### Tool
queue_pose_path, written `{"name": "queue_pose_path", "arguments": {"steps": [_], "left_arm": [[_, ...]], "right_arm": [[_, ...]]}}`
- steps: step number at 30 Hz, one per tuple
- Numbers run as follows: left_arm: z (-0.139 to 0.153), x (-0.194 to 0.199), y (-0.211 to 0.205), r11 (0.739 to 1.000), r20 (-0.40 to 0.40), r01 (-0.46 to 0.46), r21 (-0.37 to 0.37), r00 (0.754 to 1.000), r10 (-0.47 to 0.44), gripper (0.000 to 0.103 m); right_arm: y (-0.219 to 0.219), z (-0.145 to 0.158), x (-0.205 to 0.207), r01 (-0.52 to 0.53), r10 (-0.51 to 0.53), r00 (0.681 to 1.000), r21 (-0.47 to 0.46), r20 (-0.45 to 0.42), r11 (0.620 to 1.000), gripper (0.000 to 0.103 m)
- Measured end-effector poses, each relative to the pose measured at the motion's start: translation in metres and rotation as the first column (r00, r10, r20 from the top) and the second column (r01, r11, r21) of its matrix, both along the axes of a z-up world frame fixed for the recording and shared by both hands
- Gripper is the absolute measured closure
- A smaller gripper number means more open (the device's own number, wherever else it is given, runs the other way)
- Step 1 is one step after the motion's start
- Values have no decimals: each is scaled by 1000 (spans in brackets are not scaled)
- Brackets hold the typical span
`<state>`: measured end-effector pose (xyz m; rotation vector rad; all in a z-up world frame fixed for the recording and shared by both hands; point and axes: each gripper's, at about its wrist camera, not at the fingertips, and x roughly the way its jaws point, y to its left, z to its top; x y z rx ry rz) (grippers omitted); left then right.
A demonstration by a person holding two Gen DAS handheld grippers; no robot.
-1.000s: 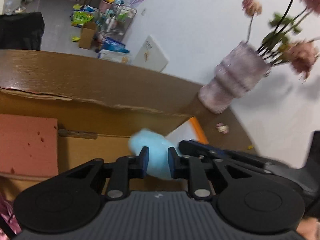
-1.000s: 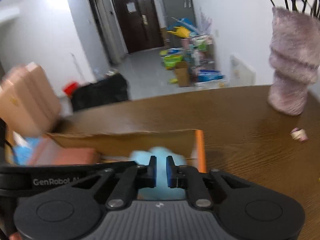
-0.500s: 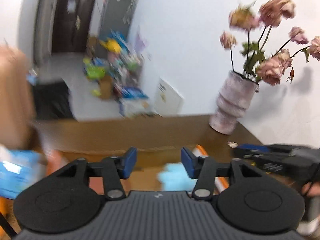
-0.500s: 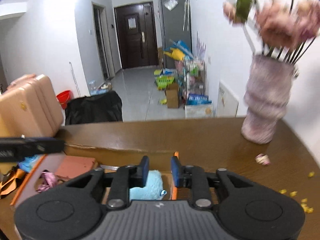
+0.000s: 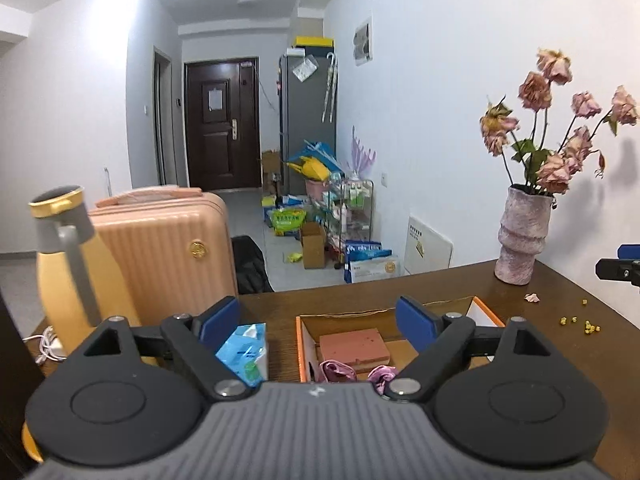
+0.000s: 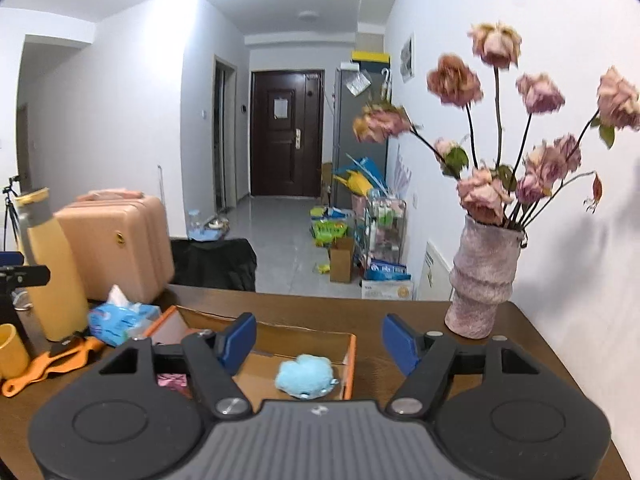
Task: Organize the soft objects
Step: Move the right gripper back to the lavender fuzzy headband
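A fluffy light-blue plush [image 6: 306, 376] lies inside the orange-rimmed cardboard box [image 6: 352, 360] on the brown table. My right gripper [image 6: 320, 338] hovers above and behind it, jaws opening, nothing between them. In the left wrist view the same box [image 5: 298, 340] holds a reddish sponge block [image 5: 354, 346] and pink cloth [image 5: 340, 372]. My left gripper [image 5: 318, 318] is raised over the box, jaws opening wide and empty. The plush is hidden in that view.
A blue tissue pack [image 5: 244, 348] and a yellow bottle [image 5: 72, 280] stand left of the box. An orange tool [image 6: 48, 360] and yellow cup [image 6: 12, 352] lie nearer left. A vase of dried roses [image 6: 484, 280] stands at the right; a pink suitcase [image 5: 160, 248] is beyond the table.
Both grippers let go of the blue plush, which now lies in the box. Both rose and pulled back from the box while their jaws spread apart.
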<state>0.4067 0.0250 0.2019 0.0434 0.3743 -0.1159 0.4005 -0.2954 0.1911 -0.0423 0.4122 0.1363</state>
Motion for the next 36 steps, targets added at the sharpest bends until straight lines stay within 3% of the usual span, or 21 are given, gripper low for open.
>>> {"name": "queue_pose_path", "arguments": {"steps": [7,14,19,24,29,36], "left_arm": [[-32,-80,9,998,73,-53,-17,996,54,12],[-91,-177,9,1000,137,-10,-25,990,13,4],[-133,-223,7,999,84,17,-39,996,-13,3],[-151,-219,2,999,10,26,-24,1000,-25,3],[-153,-202,0,998,6,36,-42,999,-35,3],[-167,-150,9,998,-35,6,-54,999,-8,3]], "right_arm": [[13,-24,-77,-13,10,995,33,99,999,30],[33,-81,-179,-62,52,987,60,152,996,27],[53,-128,-239,-106,98,987,53,124,993,24],[60,-153,-248,-137,135,990,57,33,989,24],[62,-154,-232,-120,118,993,82,29,989,25],[73,-158,-176,-146,155,987,154,-46,977,33]]}}
